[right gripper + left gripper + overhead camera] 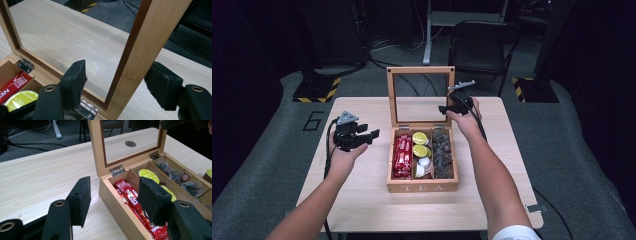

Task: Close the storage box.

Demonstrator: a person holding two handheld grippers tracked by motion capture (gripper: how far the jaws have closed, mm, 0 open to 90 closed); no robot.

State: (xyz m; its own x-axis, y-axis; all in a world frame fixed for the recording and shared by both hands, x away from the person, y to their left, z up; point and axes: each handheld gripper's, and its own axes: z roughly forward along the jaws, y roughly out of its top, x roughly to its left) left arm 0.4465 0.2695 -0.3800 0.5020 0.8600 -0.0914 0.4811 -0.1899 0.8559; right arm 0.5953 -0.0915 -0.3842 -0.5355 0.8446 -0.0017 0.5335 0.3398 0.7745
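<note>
A: Black pads of the right gripper (pixel 116 87) stand spread, one on each side of the wooden lid (pixel 421 71)'s side rail; I see gaps, no squeeze.
B: And the lid?
A: Upright, glass pane facing the person, hinged at the tea box (pixel 422 186)'s far edge.
B: The left gripper (pixel 113 200)?
A: Jaws wide apart, holding nothing, just left of the box, near the red sachets (pixel 130 195).
</note>
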